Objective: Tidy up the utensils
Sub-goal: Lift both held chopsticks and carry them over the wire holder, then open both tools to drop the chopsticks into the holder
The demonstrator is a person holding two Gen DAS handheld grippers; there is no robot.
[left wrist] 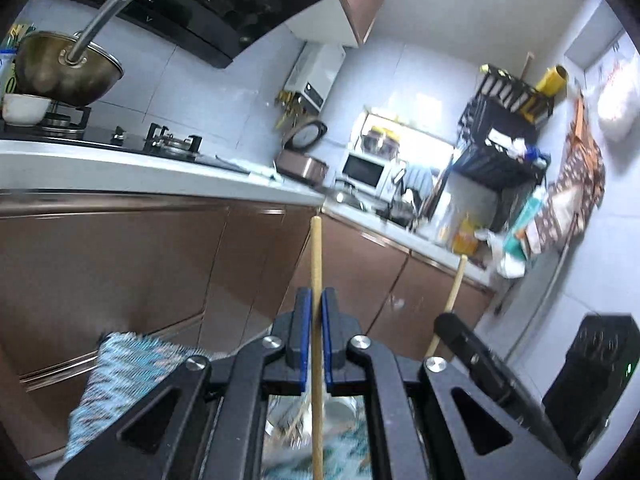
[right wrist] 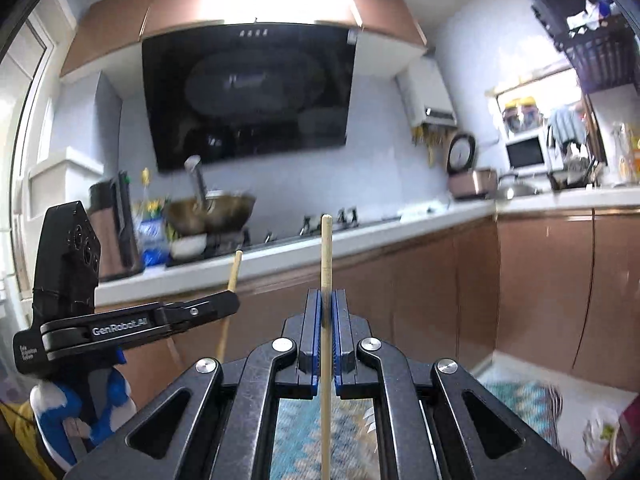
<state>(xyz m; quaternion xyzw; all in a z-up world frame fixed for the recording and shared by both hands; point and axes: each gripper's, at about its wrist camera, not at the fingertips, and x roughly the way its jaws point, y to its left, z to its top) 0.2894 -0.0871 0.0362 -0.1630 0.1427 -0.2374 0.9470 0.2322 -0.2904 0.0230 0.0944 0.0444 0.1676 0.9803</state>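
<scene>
My left gripper [left wrist: 316, 300] is shut on a wooden chopstick [left wrist: 316, 256] that stands upright between its blue pads, its tip reaching the counter edge. My right gripper [right wrist: 327, 302] is shut on a second wooden chopstick [right wrist: 326, 256], also upright. In the left wrist view the right gripper's finger [left wrist: 472, 340] shows at the right with its chopstick [left wrist: 456, 284]. In the right wrist view the left gripper [right wrist: 224, 304] shows at the left with its chopstick [right wrist: 234, 272]. Both are held in the air in front of the brown kitchen cabinets.
A white counter [left wrist: 160, 176] carries a hob with a steel wok [left wrist: 68, 68] and a white bowl [left wrist: 26, 108]. A rice cooker [left wrist: 302, 160], microwave [left wrist: 362, 170] and dish rack stand further along. A teal patterned mat [right wrist: 304, 436] lies below.
</scene>
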